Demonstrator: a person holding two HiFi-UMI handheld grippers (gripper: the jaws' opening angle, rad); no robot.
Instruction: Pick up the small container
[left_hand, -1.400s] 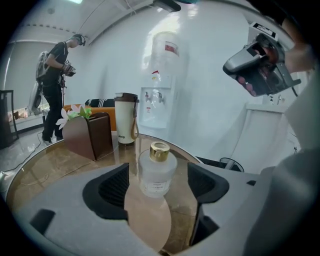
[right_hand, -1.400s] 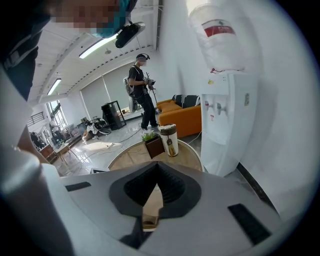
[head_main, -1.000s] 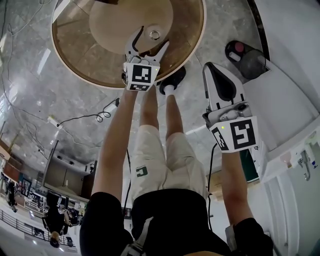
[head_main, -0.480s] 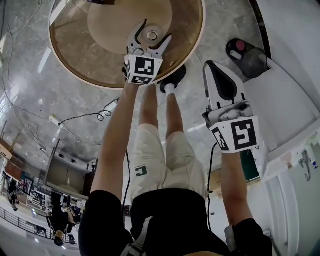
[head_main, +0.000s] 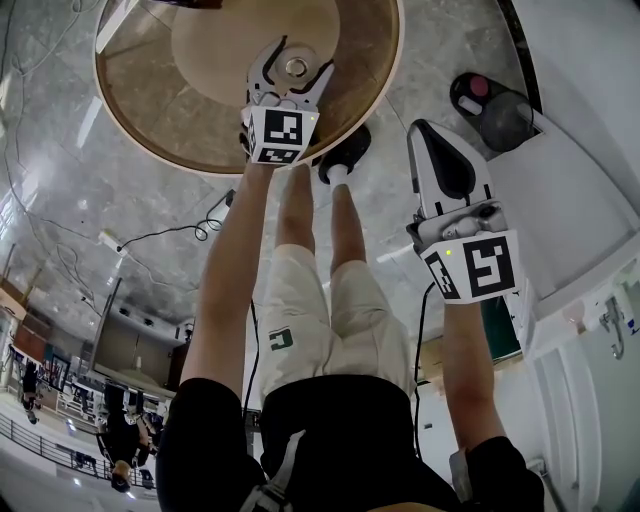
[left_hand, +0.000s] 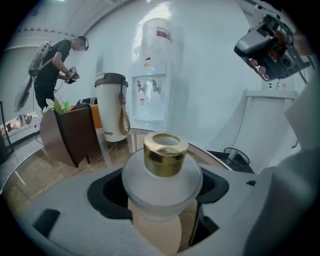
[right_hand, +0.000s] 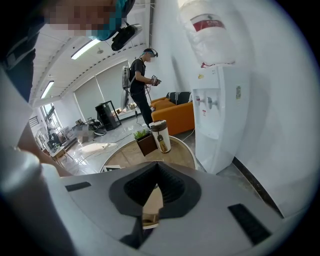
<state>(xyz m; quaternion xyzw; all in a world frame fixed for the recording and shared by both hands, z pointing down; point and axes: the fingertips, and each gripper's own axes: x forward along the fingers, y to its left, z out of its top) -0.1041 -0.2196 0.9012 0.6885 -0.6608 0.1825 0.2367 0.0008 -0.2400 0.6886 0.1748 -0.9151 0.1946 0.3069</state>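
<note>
The small container (head_main: 297, 68) is a frosted jar with a gold cap, standing upright on the round wooden table (head_main: 150, 110). My left gripper (head_main: 297, 60) is open with one jaw on each side of it. In the left gripper view the container (left_hand: 162, 172) fills the space between the dark pads of the left gripper (left_hand: 162, 200); I cannot tell if they touch it. My right gripper (head_main: 420, 130) is shut and empty, off the table to the right, above the marble floor. In its own view the right gripper (right_hand: 156, 167) points over the table.
A white tumbler (left_hand: 112, 107) with a brown strap and a brown planter box (left_hand: 70, 132) stand further back on the table. A water dispenser (left_hand: 155, 75) stands against the wall beyond. A dark bin (head_main: 490, 110) sits by a white cabinet (head_main: 570, 200). A person (right_hand: 140, 85) stands in the distance.
My left gripper has moved forward over the table, so the container now sits between its jaws rather than ahead of them. The right gripper has stayed put.
</note>
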